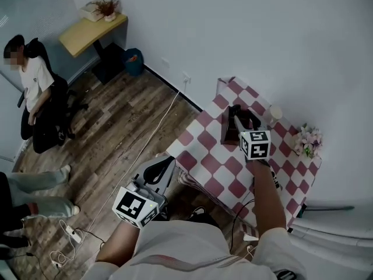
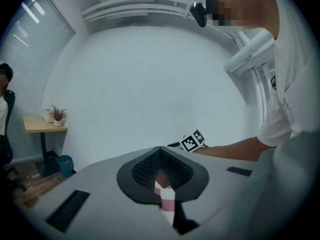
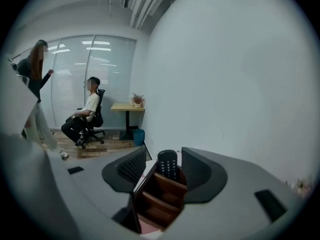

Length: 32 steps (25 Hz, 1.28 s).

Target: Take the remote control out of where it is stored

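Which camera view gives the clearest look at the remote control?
The right gripper view: the remote control stands upright in the wooden holder, buttons visible, between the jaws of the open right gripper. The head view shows only a dark shape there, behind that gripper. The left gripper view misses it.

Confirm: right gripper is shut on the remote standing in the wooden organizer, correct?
No. The right gripper is open: its jaws stand apart and do not press the remote. The remote does stand in the wooden organizer. The right gripper view shows this.
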Available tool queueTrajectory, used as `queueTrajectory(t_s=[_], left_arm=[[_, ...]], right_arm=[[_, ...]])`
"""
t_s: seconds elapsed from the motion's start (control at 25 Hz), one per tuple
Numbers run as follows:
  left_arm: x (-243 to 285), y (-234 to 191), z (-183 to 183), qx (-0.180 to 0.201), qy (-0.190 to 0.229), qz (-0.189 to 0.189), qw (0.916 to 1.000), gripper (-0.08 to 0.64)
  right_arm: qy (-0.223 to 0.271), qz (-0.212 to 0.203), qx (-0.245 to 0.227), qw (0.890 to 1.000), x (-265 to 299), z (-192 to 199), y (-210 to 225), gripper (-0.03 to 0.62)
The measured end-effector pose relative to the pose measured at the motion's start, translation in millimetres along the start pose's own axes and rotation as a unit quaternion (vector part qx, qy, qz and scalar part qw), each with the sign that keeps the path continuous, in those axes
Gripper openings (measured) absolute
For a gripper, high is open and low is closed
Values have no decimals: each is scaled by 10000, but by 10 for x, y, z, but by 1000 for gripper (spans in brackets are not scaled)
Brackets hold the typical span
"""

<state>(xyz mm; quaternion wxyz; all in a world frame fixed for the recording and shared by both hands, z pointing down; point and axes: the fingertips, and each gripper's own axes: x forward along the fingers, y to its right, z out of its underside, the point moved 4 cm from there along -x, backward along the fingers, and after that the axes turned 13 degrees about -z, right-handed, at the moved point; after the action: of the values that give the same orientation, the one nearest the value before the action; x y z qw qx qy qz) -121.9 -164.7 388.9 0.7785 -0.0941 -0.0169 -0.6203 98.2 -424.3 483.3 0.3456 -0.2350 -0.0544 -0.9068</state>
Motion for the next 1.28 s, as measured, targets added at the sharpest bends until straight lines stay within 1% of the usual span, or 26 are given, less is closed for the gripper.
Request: queueTrajectory(t_s=[0.12,0.32,0.48,0.76,0.84,0.92,1.08,1.28], left_arm=[[-26,-45,54,-77,-68,-129,9999,8],[-58,-74,116,-105,-176,-261,9994,8],[-65,-114,113,-126,-207,-306,9992,8],[-74,-146,145,-136,-264,-317,9991,8],[-80,-153,140,-138,-266,-310,9991,8],[-90,-158,135,-137,-258,-297,9991,8],[-97,-150,115,-129,-226,-217,9994,8],[-64,-46,81,-102,-176,19,9998,8]], right_arm=[[-163,-8,58,9999,220,103,101,209],[-547,-76,-67,9984,509,200,174,209],[-747,-119,12,9971,642,237,209,209],[-838,-113,109,9964,736,286,281,206],[-759,-98,129,9970,704,265,275,202],[-578,-61,171,9982,627,210,251,201],[-132,15,199,9997,390,31,162,201],[519,129,238,9983,-92,-241,69,199]])
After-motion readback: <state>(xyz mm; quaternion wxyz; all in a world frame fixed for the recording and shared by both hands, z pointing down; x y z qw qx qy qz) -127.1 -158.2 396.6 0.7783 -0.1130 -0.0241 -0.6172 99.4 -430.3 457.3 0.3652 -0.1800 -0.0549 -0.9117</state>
